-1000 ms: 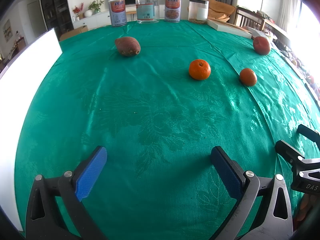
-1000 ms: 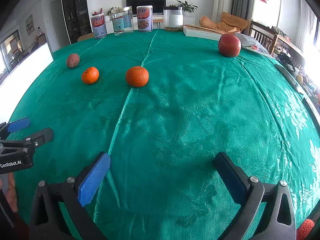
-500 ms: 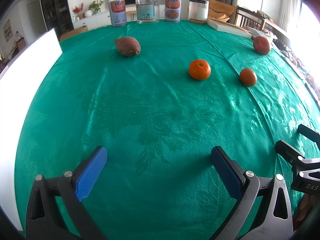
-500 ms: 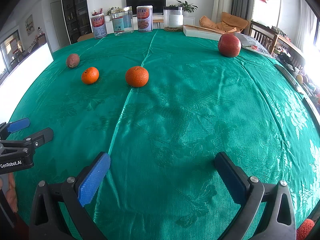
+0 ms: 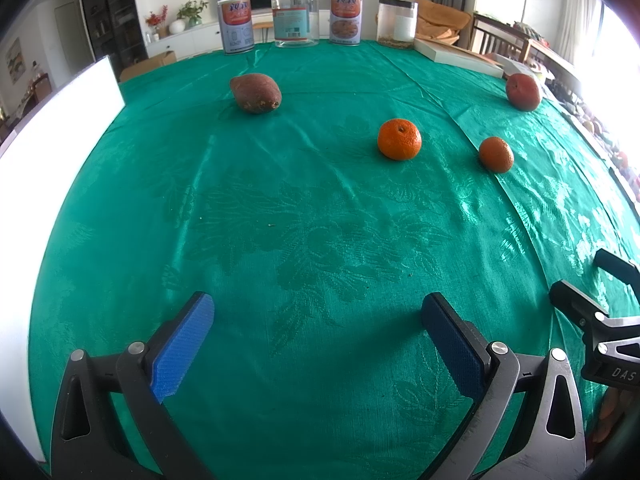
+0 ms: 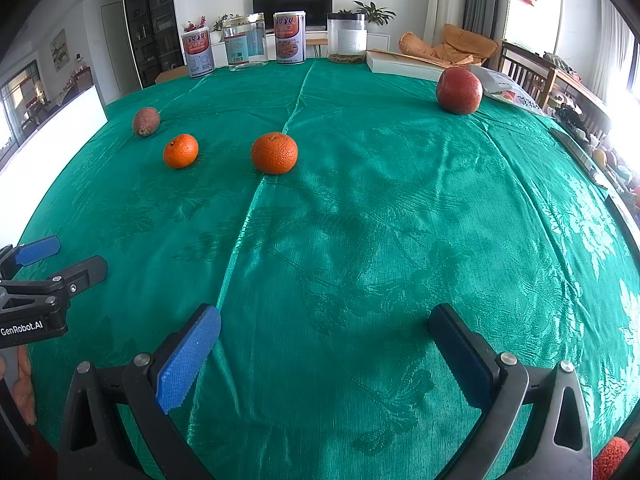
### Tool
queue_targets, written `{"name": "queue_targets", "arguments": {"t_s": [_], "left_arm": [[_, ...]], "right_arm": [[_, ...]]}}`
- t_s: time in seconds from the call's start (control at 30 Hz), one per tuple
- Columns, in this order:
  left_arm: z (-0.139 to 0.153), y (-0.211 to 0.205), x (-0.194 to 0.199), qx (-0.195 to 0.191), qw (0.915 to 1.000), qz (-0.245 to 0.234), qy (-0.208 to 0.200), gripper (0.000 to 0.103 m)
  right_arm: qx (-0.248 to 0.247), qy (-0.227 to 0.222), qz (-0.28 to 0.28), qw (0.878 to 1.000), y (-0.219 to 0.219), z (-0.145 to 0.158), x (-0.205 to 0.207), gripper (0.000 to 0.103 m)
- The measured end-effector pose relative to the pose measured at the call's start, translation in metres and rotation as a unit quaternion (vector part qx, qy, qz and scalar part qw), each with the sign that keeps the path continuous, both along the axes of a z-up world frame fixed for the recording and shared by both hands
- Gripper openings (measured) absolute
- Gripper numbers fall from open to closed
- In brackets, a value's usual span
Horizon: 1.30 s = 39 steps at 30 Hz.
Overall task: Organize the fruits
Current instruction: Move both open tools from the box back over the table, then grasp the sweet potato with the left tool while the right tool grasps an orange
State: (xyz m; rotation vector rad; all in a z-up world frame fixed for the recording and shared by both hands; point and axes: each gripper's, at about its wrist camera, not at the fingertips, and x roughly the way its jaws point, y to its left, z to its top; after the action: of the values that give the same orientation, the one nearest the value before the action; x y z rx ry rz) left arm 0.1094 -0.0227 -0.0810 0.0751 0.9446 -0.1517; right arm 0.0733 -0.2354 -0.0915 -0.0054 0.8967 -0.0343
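Four fruits lie well apart on the tablecloth (image 5: 320, 240): sweet potato (image 5: 255, 92), two oranges (image 5: 399, 139) (image 5: 496, 154), red fruit (image 6: 459, 90). My left tongs (image 5: 318, 332) and right tongs (image 6: 324, 344) are both released, empty. Risk: round fruit rolling off slick cloth if nudged off-centre.

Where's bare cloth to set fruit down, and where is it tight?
Free: the wide green cloth between the left gripper, the right gripper and the two oranges. Also between the right orange and the red fruit. Crowded: the far edge with cans, jars and a box.
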Motion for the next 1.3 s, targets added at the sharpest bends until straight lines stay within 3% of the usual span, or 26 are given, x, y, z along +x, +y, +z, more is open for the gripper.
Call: {"name": "queue_targets", "arguments": {"t_s": [0.13, 0.23, 0.27, 0.33, 0.43, 0.5, 0.53, 0.57, 0.6, 0.77, 0.9, 0.97, 1.07, 1.1, 1.17, 1.3], "left_arm": [[0.001, 0.000, 0.002, 0.002, 0.9999, -0.006, 0.009, 0.103], [0.009, -0.001, 0.024, 0.005, 0.9909, -0.055, 0.123, 0.101], [0.017, 0.004, 0.035, -0.020, 0.9846, -0.069, 0.159, 0.100], [0.037, 0.016, 0.058, -0.058, 0.9787, -0.070, 0.184, 0.100], [0.074, 0.039, 0.107, -0.105, 0.9763, -0.049, 0.182, 0.101], [0.078, 0.057, 0.146, -0.156, 0.9629, -0.030, 0.218, 0.101], [0.074, 0.066, 0.170, -0.174, 0.9529, -0.006, 0.249, 0.101], [0.070, 0.070, 0.184, -0.177, 0.9478, 0.012, 0.265, 0.100], [0.066, 0.075, 0.201, -0.173, 0.9444, 0.040, 0.277, 0.100], [0.042, 0.056, 0.245, -0.116, 0.9442, 0.050, 0.304, 0.100], [0.032, 0.046, 0.259, -0.107, 0.9442, 0.069, 0.304, 0.100], [0.030, 0.045, 0.264, -0.102, 0.9454, 0.081, 0.299, 0.100], [0.028, 0.042, 0.268, -0.088, 0.9494, 0.089, 0.288, 0.099], [0.028, 0.042, 0.268, -0.083, 0.9504, 0.090, 0.286, 0.097], [0.027, 0.042, 0.270, -0.076, 0.9512, 0.089, 0.285, 0.083], [0.021, 0.039, 0.269, -0.076, 0.9483, 0.087, 0.295, 0.081]], "right_arm": [[0.001, 0.004, -0.001, 1.000, 0.000, 0.000, 0.001, 0.103], [0.040, 0.082, 0.006, 0.996, -0.004, 0.009, 0.017, 0.103], [0.092, 0.105, 0.021, 0.990, -0.009, 0.016, 0.027, 0.103], [0.152, 0.125, 0.034, 0.980, -0.016, 0.034, 0.046, 0.103], [0.145, 0.107, 0.069, 0.981, -0.014, 0.066, 0.082, 0.103], [0.121, 0.123, 0.092, 0.981, -0.008, 0.071, 0.104, 0.101], [0.131, 0.144, 0.093, 0.976, -0.009, 0.068, 0.115, 0.097], [0.156, 0.175, 0.085, 0.969, -0.012, 0.062, 0.128, 0.087], [0.178, 0.197, 0.069, 0.962, -0.016, 0.058, 0.139, 0.084], [0.205, 0.246, 0.043, 0.946, -0.015, 0.052, 0.176, 0.078], [0.184, 0.259, 0.045, 0.947, -0.008, 0.053, 0.195, 0.070], [0.167, 0.262, 0.040, 0.950, -0.006, 0.049, 0.201, 0.061], [0.160, 0.275, 0.045, 0.947, 0.000, 0.044, 0.206, 0.059], [0.156, 0.277, 0.048, 0.947, 0.003, 0.043, 0.208, 0.059], [0.143, 0.282, 0.056, 0.947, 0.009, 0.040, 0.211, 0.056], [0.108, 0.298, 0.064, 0.946, 0.022, 0.031, 0.215, 0.056]]}}
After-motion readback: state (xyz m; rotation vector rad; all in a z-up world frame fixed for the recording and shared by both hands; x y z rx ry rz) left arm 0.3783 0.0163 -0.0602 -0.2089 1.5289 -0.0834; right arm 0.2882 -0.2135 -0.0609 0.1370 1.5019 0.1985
